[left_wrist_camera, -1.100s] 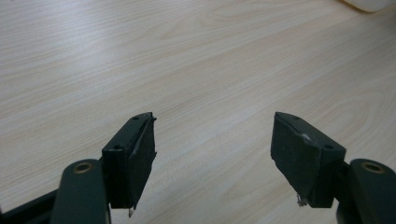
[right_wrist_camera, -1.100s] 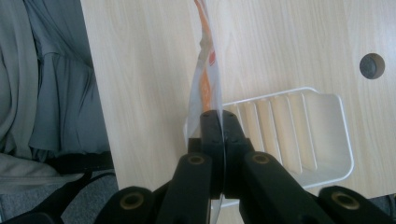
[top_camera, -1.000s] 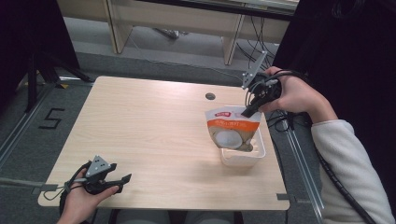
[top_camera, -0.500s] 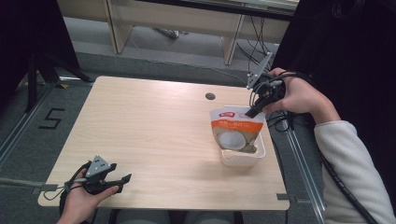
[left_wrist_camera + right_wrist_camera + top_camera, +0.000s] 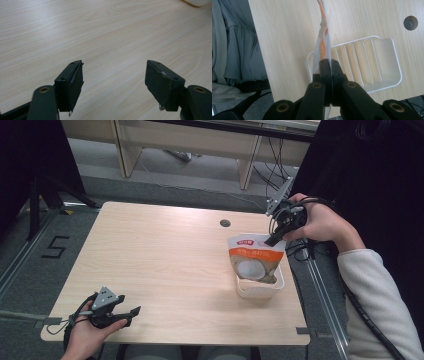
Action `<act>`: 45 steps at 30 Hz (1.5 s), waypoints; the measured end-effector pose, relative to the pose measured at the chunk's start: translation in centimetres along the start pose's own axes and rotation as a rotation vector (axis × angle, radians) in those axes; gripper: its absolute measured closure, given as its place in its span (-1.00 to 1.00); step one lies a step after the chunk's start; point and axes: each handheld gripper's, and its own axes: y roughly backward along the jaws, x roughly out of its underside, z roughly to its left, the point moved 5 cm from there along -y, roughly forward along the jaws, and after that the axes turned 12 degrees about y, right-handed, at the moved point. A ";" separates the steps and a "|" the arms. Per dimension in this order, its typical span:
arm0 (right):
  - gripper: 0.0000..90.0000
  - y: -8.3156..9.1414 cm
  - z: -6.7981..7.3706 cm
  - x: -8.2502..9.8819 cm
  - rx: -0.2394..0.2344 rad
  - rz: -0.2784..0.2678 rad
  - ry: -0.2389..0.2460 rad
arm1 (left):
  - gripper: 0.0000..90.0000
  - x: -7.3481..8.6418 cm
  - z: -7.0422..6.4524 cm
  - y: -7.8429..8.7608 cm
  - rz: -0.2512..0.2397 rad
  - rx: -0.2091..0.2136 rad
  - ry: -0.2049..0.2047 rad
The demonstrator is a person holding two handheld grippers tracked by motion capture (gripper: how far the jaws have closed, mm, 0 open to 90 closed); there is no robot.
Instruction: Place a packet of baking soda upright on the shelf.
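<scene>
Pouch [image 5: 255, 261] hides bin [image 5: 260, 290] interior; right tool [image 5: 272, 240] pinches it.

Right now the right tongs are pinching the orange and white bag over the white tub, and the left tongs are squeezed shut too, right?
Not quite. The left tongs are wide open over bare table, as the left gripper view shows. The right tongs do pinch the orange and white bag over the white tub.

The wooden table [image 5: 165, 265] is left bare across the left and centre of the high view. Its right side is blocked by a white plastic tray [image 5: 260, 287] and the orange-and-white pouch [image 5: 255, 260] pinched above it by the right gripper [image 5: 274, 240].
</scene>
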 end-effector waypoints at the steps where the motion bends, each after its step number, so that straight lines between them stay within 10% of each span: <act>1: 1.00 0.0 0.0 0.1 0.001 0.003 -0.008 | -0.33 0.0 0.0 0.0 -0.002 0.000 0.001; 45: 1.00 -1.9 -1.4 1.6 0.019 0.097 0.076 | -0.33 0.0 0.0 0.0 -0.001 0.004 -0.002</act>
